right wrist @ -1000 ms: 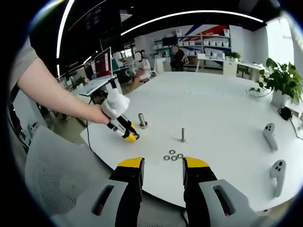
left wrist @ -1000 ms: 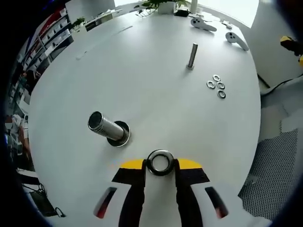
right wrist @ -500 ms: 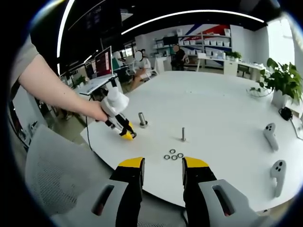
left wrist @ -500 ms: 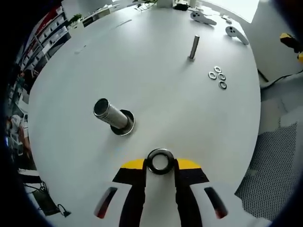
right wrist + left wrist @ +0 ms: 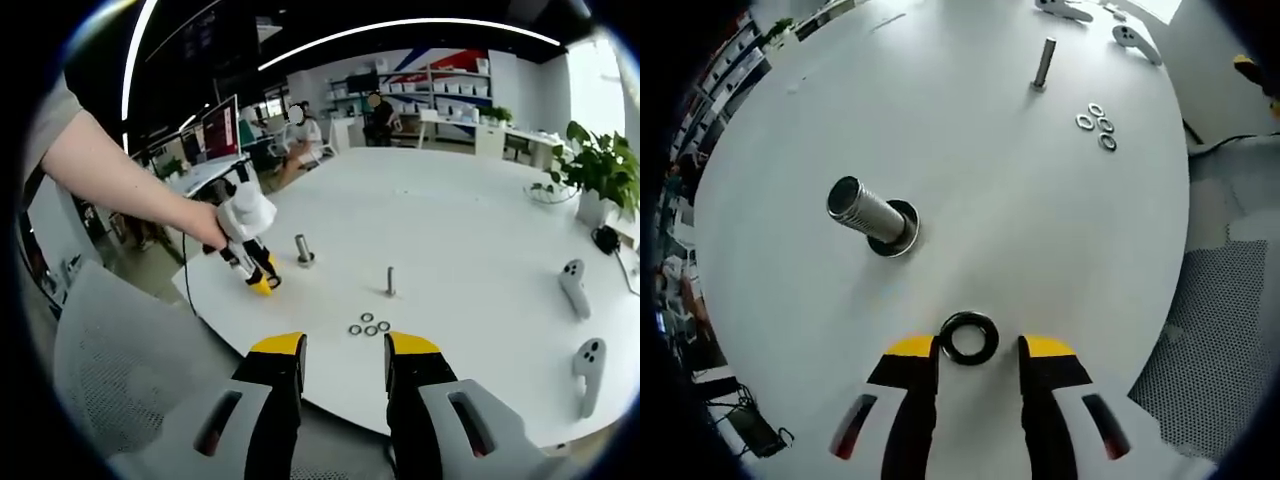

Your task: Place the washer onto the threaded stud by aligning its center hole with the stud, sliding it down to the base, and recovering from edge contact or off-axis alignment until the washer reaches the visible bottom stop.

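Note:
A dark metal washer [image 5: 970, 338] sits between the tips of my left gripper [image 5: 978, 346], close to the left jaw, with a gap to the right jaw. The jaws stand open. I cannot tell whether the washer rests on the white table [image 5: 980, 200]. The thick threaded stud [image 5: 865, 212] rises tilted from its round base up and left of the washer. My right gripper [image 5: 343, 346] hangs open and empty off the table's near edge. From there I see the left gripper [image 5: 258, 278] in a person's hand, just left of the thick stud [image 5: 303, 250].
A thin stud [image 5: 1043, 62] stands farther out, with several small washers [image 5: 1096, 124] beside it. Two white controllers [image 5: 570, 285] lie at the table's right end, a potted plant [image 5: 600, 170] beyond. The table edge and a mesh chair [image 5: 1210, 330] are close by.
My left gripper's jaws have spread apart and no longer clamp the washer. The left view has shifted a little toward the table edge. The right gripper has stayed put.

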The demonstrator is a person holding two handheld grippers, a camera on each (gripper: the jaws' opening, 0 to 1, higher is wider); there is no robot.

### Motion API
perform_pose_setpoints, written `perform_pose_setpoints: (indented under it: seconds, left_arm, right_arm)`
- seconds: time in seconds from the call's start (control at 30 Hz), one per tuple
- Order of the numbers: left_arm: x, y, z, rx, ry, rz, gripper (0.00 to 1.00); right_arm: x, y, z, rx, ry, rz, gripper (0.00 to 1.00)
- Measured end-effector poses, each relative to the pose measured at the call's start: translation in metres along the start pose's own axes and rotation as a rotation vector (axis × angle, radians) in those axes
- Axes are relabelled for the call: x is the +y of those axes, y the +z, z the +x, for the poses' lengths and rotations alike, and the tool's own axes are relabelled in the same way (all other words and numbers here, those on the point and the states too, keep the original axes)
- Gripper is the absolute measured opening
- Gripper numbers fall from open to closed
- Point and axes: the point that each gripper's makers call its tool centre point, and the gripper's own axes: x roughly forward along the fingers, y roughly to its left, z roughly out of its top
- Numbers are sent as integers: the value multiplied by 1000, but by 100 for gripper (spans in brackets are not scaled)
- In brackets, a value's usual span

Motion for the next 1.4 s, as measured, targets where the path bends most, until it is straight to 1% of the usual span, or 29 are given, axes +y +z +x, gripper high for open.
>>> perform_pose_setpoints:
  seconds: [0.07,0.27,0.33,0.47,0.57,0.7,0.8,1.13,1.37,1.4]
  left_arm:
    - [3,0,-1,2,0,-39,29]
    - [3,-1,-1,-1,4,-25,29]
    - [3,-1,-1,-4,8,-48,29]
    - [1,1,0,28,14,-31,29]
    - [3,0,0,38,10,-29,29]
    - [2,-1,0,40,9,-32,29]
    - [2,-1,0,33,6,-30,29]
    - [3,0,1,38,2,-32,29]
    - [3,0,1,45,4,-34,29]
    - [3,0,1,46,10,-35,27]
  right_arm:
    - [0,0,0,2,1,-2,33]
    - [0,1,-1,-7,-2,2,33]
    - [0,2,-1,-13,-4,0,33]
    - [1,1,-1,-6,4,-2,33]
    - [4,-1,0,5,15,-9,33]
    - [3,0,0,1,12,-8,33]
    - [5,-3,2,18,21,-11,33]
    - [7,-5,2,29,24,-18,33]
    - [6,-3,1,22,19,-15,33]
    - [6,-3,1,20,19,-12,33]
